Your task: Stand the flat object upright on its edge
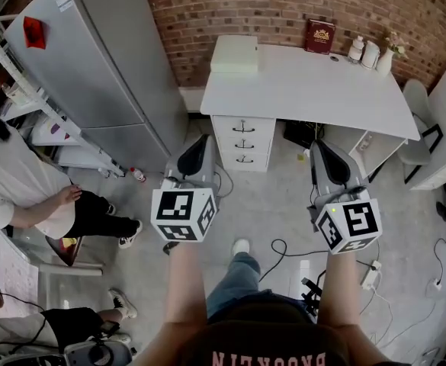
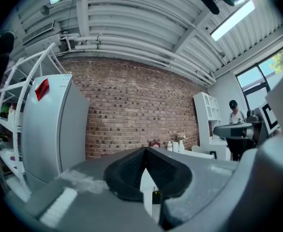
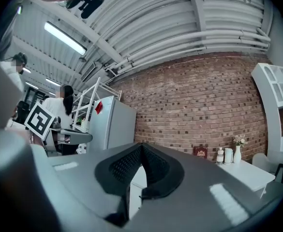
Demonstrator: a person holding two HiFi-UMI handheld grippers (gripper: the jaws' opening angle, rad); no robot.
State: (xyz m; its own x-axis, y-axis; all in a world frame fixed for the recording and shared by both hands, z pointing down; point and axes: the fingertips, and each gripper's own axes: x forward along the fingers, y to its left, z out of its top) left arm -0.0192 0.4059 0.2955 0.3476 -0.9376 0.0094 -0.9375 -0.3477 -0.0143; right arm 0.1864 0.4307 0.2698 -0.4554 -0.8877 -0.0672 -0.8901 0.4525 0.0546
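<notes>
Head view: I hold the left gripper (image 1: pixel 196 157) and the right gripper (image 1: pixel 325 161) level in front of me, well short of the white counter (image 1: pixel 314 90) that stands against the brick wall (image 1: pixel 207 6). The flat white box (image 1: pixel 235 54) lies on its broad face at the counter's far left corner. I take it for the task's thing, since the red book (image 1: pixel 319 36) further right already stands upright against the wall. Bottles and a vase (image 1: pixel 369 52) crowd the far right corner. Cables (image 1: pixel 287 248) trail over the floor (image 1: pixel 261 197) between me and the counter.

Left gripper view: the fingers (image 2: pixel 126 170) are pressed together with nothing between them. The box does not show clearly from here.

Right gripper view: these 2 fingers are likewise pressed together and empty. The red book shows far off by the wall.

The step in hand, as I judge it, is the approach. I should step past the cables and spread the fingers before I reach. Then I would pinch 1 long edge of the box with 1 gripper and tip it up slowly. The other gripper should brace the opposite face until the box balances on its narrow edge. I would keep it clear of the wall, so it stands on its own and does not lean.
</notes>
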